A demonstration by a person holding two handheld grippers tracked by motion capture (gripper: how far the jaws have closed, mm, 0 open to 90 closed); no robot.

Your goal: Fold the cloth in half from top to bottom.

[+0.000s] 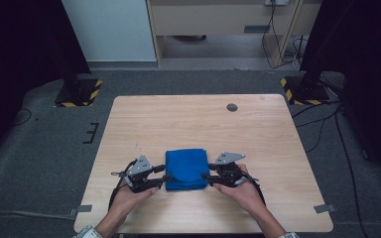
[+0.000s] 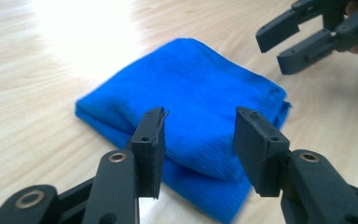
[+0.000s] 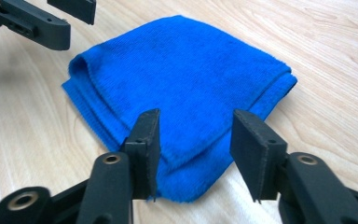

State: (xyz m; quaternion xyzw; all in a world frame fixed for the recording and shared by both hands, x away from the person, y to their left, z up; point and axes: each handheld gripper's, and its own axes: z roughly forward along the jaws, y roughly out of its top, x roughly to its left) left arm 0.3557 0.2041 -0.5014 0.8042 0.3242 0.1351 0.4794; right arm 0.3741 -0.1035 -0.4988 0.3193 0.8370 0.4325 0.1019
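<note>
No readable txt, labels, brands or nos. on anything here.

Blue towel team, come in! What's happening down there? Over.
Left gripper open, right gripper open. Folded blue towel lies flat between them, not held. Nothing in the way.

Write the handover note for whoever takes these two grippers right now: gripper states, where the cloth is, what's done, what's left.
Left gripper: open, jaws astride the left edge of the blue cloth, not pressing it.
Right gripper: open, at the cloth's right edge, nothing held.
Cloth: lies folded into a compact square on the wooden table, near the front edge, between both grippers.
Done: folding looks finished and the cloth is released.
Left: probably just draw both grippers clear.
</note>
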